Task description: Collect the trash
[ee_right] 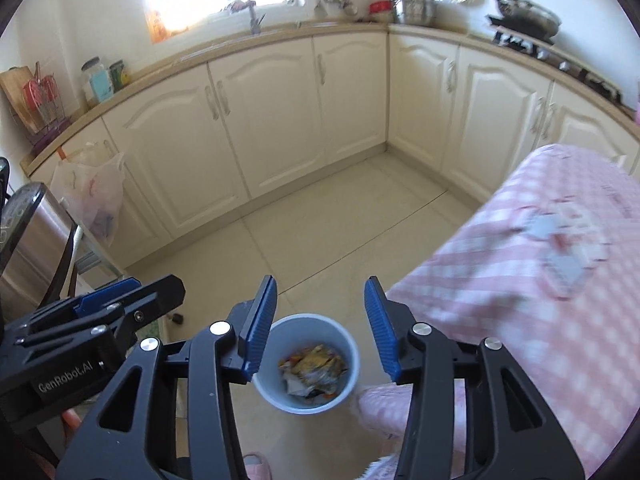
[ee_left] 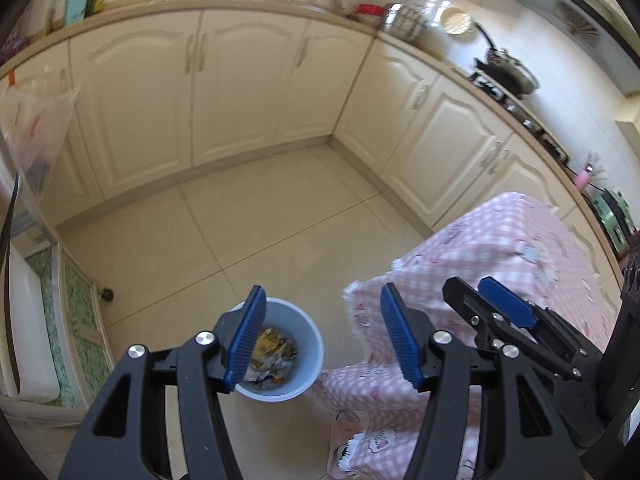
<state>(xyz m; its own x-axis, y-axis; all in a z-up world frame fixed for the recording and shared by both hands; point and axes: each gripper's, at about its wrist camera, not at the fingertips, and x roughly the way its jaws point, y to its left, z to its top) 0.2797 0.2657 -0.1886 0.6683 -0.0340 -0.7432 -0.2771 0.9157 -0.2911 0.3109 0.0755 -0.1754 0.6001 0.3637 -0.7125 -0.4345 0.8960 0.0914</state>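
Observation:
A pale blue bin (ee_left: 310,338) stands on the tiled floor beside the pink checked tablecloth (ee_left: 500,248). Crumpled wrappers and scraps (ee_left: 272,354) lie inside it. My left gripper (ee_left: 324,336) hovers high above the bin, jaws apart with nothing between its blue pads (ee_left: 400,340). In the right wrist view the same bin (ee_right: 272,384) with its trash (ee_right: 316,370) shows below my right gripper (ee_right: 322,324), which is open and empty. The right gripper (ee_left: 486,300) also appears at the right of the left wrist view, and the left gripper (ee_right: 132,292) at the left of the right wrist view.
Cream kitchen cabinets (ee_left: 240,92) run round the corner behind the floor. The table under the pink cloth (ee_right: 540,264) stands to the right. A plastic bag (ee_right: 92,192) hangs at the left cabinets, a steel appliance (ee_right: 32,232) beside it. A pan (ee_right: 528,16) sits on the stove.

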